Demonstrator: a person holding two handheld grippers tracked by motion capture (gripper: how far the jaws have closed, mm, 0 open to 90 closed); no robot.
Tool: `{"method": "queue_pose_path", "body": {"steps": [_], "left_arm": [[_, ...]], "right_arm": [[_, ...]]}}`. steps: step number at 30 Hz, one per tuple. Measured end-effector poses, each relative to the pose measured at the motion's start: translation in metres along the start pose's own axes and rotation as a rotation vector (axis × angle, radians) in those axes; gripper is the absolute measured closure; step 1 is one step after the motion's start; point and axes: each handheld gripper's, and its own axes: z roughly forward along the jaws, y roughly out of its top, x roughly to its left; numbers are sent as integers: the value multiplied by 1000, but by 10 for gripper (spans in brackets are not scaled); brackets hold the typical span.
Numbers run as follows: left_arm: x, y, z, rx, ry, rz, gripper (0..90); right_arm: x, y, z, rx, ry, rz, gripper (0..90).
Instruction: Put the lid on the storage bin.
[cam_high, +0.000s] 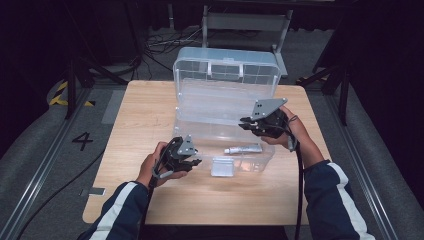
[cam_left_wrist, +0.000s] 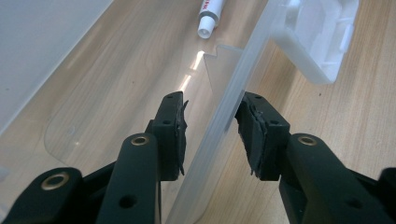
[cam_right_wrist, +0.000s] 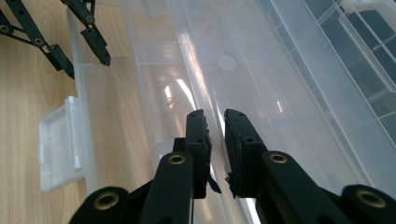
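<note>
A clear plastic box stands open on the wooden table, its lid upright at the back. A white tube lies on the box floor. My left gripper straddles the box's front wall; the left pad stands apart from the wall, so it is open. My right gripper is over the right part of the box. Its jaws are nearly together on the thin rim of a clear inner tray. The left gripper appears far off at the front wall.
A white-clear latch hangs off the box's front wall. Bare wood lies left of and in front of the box. A metal frame and cables stand behind the table on the dark floor.
</note>
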Motion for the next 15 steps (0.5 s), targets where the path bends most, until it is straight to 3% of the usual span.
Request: {"method": "queue_pose_path", "body": {"steps": [10,15], "left_arm": [[3,3,-1,39,-24,3,638],[1,6,-1,55,-15,17,651]], "right_arm": [[7,-8,0,-60,-26,45,779],[8,-12,0,-81,-31,70,773]]}}
